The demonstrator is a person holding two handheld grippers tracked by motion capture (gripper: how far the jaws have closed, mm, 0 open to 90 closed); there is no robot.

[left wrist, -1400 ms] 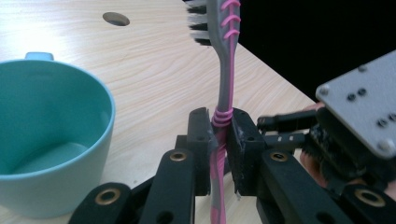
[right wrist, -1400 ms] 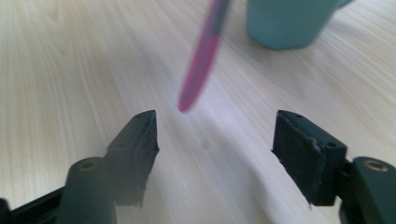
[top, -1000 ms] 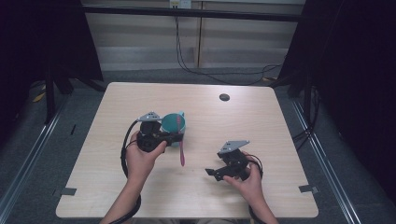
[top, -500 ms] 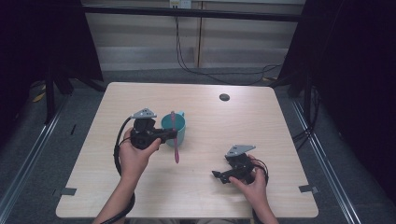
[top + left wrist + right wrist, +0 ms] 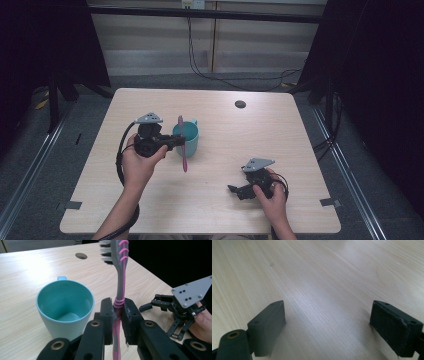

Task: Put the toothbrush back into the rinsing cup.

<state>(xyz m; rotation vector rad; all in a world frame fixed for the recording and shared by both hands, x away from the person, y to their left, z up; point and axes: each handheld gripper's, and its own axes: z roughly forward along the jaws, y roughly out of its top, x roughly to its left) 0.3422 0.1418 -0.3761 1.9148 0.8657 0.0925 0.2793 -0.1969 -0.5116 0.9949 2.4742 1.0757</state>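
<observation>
Toothbrush (image 5: 121, 277), pinched mid-handle by the left gripper (image 5: 117, 320), probably hangs at the cup's (image 5: 65, 307) 3 o'clock rim; lowering could tip it. Right gripper (image 5: 337, 325) gapes, holding nothing.

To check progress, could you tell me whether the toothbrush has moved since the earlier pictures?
Yes: the toothbrush, clamped in the left gripper, moved up the high view, toward the table's hole.
</observation>
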